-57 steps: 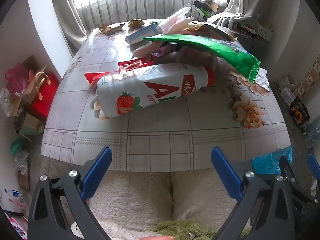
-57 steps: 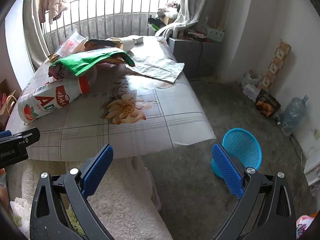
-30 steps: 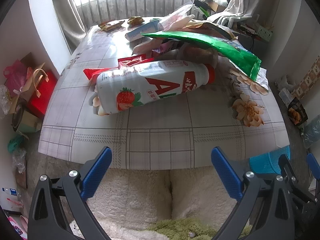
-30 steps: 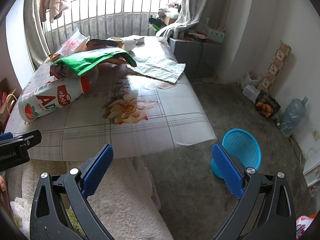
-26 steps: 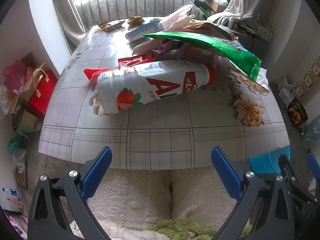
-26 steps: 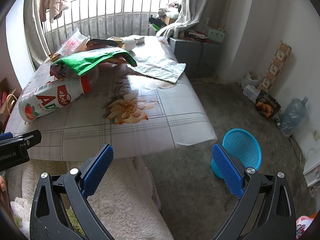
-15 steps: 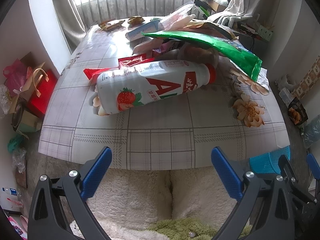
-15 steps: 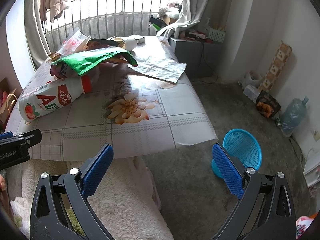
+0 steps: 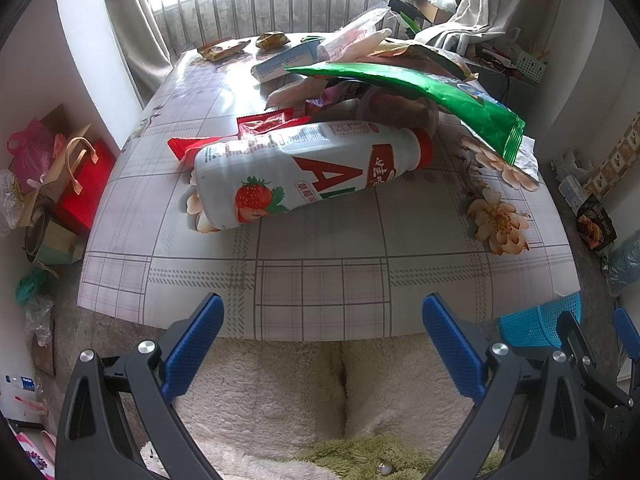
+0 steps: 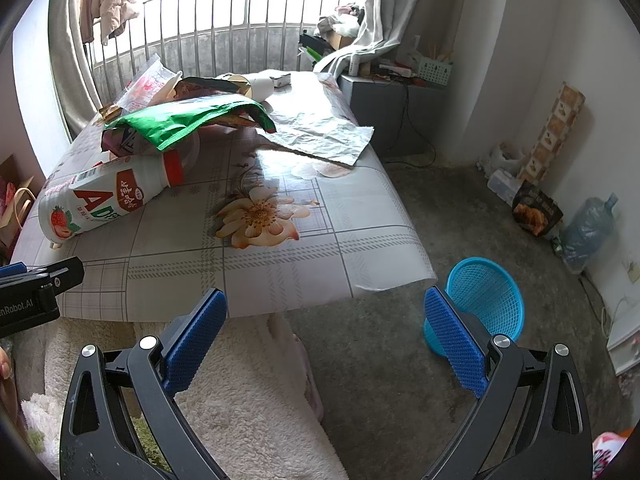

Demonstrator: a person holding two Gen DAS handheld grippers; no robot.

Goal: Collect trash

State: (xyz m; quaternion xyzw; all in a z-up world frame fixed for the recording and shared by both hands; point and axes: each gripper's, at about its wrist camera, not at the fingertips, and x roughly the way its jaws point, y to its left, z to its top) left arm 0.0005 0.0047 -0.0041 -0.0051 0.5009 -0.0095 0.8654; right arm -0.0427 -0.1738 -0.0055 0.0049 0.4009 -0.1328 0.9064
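- Left wrist view: left tool [image 9: 322,344] spread wide, nothing between its blue pads [image 9: 192,350]; it hangs just short of the near edge of the desk [image 9: 320,292], above a cream fleece-covered lap [image 9: 320,392].
- Trash lies on the desk's checked, flower-printed cloth. Nearest item: large white bottle [image 9: 304,176], on its side, strawberry print and red letters on the label, red neck end pointing right.
- Red wrappers [image 9: 256,128] lie behind the bottle at its left end, touching it.
- Long green foil bag [image 9: 420,92] rests over the rest of the pile behind the bottle, its end hanging down toward the right. Under it: a clear plastic cup [image 9: 396,110] and mixed wrappers, too jumbled to sort.
- Blue-and-white box [image 9: 282,62] farther back; two small gold wrappers [image 9: 244,44] near the far edge.
- Blue mesh basket [image 9: 536,326] on the floor at the desk's right corner, partly hidden by the right tool [image 9: 600,344].
- Right wrist view: right tool [image 10: 326,328] spread wide, empty, held off the desk's near right corner over the lap and floor.
- Same bottle [image 10: 108,196] at left with the green bag [image 10: 188,120] above it; crumpled silver foil sheet [image 10: 320,132] lies flat toward the far right of the desk [image 10: 280,276].
- Basket [image 10: 486,296] stands upright on the bare concrete floor, just behind the right pad [image 10: 454,340], apart from the desk.
- Left tool's black body [image 10: 36,292] shows at the left edge.
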